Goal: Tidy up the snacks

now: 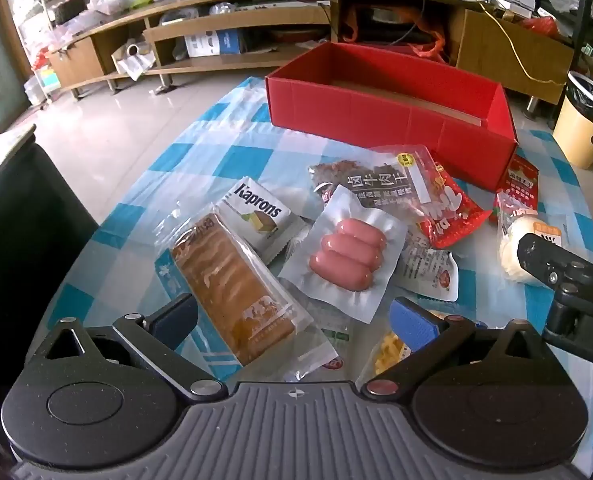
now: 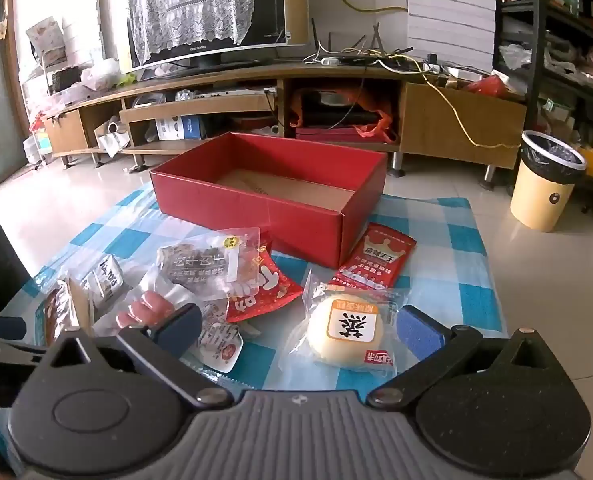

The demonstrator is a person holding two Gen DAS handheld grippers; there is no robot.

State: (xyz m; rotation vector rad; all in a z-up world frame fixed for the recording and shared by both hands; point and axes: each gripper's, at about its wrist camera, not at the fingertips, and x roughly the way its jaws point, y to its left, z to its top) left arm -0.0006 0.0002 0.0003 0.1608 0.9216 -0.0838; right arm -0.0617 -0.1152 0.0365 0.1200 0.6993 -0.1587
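Left wrist view, left hand-held gripper point(image 1: 294, 318): fingers spread wide and empty, hanging above a long bread loaf pack point(image 1: 232, 288) on the checked table point(image 1: 232, 128).
Left wrist view, snacks: a sausage pack point(image 1: 350, 254) lies just beside the loaf; a white wafer packet point(image 1: 258, 216) and a dried beef pack point(image 1: 380, 180) overlap behind them, with more packets partly buried beneath.
Left wrist view, box: the red box point(image 1: 392, 120) stands open at the far side of the table, with no snack visible inside.
Left wrist view, risk: the packs overlap, so closing on the loaf may catch a neighbour's wrapper edge and drag it along.
Right wrist view, right hand-held gripper point(image 2: 298, 330): released, nothing held, fingers either side of a round bun pack point(image 2: 346, 326).
Right wrist view, snacks: a red crown packet point(image 2: 378, 260) lies between the bun and the box.
Right wrist view, risk: the bun looks soft; a hard squeeze could squash it, and its slick film might slip.
Right wrist view, second risk: the two grippers sit near each other and could collide on the way to the box.
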